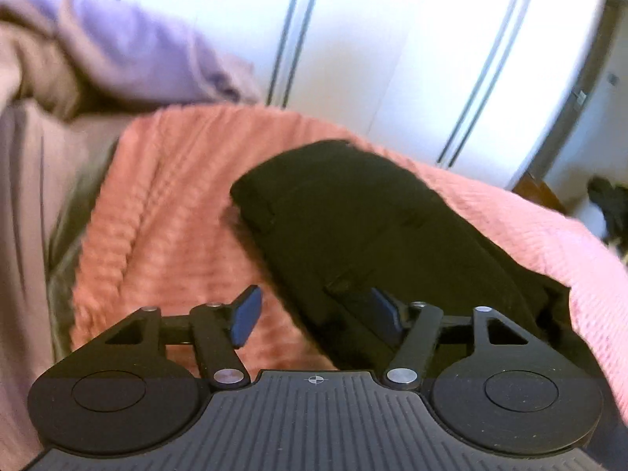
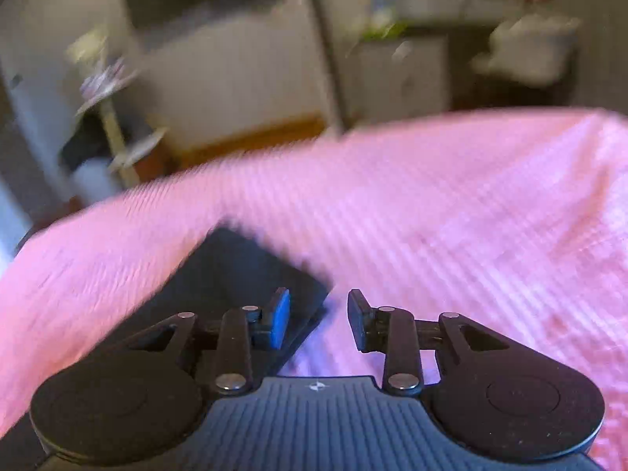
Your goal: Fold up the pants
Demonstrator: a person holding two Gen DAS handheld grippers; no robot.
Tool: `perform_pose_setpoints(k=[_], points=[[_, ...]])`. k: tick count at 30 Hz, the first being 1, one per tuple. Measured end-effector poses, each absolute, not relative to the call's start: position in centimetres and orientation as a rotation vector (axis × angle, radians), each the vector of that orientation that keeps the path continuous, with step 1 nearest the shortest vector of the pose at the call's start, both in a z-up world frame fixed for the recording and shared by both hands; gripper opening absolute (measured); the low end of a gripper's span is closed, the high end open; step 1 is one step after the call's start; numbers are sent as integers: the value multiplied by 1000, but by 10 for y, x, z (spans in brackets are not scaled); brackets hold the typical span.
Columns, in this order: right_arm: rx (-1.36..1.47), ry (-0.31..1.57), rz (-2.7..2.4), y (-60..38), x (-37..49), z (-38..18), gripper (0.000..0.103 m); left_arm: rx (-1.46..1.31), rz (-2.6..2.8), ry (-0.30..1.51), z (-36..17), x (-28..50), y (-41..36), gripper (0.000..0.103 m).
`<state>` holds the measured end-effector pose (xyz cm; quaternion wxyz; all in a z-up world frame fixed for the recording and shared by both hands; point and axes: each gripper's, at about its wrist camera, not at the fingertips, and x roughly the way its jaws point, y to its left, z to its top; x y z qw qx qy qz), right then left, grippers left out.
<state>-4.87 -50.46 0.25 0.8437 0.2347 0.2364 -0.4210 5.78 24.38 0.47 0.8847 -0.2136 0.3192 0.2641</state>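
While both tools, left tool (image 1: 314, 314) and right tool (image 2: 318, 320), gape empty, folded black pants (image 1: 353, 212) lie on the pink bedspread (image 1: 176, 196).

Right wrist view smeared by motion throughout: shelving (image 2: 117, 117), cabinet (image 2: 400, 74) and clutter along the far wall reduced to streaks, nothing there identifiable. Ribbing of the pink bedspread (image 2: 451, 216) blurred into soft bands. Only one corner of the folded black pants (image 2: 235, 267) visible here, the rest hidden under the right gripper (image 2: 318, 320) body. In the left wrist view, near end of the pants covered by the left gripper (image 1: 316, 316) and its right-side fingertip lost against the black cloth. Purple bedding (image 1: 129, 47) cut off at the left edge. Small dark heap (image 1: 610, 200) on the floor at far right, too small to tell.
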Motion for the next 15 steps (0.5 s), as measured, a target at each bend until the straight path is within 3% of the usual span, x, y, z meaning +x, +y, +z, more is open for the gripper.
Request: perform_pose_setpoints(k=[2,7,10,15], points=[[465,472,-795,-485,-38,14,34,-360,551,685,6,63,235,82],[380,599,-226,-376,42,18,39,-251,562,673,-2,77,211,85],[340,705,102,-285,91,4,40,-264,610,663,-13,83,205,85],[93,688,379,-142,155,-12,40,-363,753,599,-33,73,198,90]])
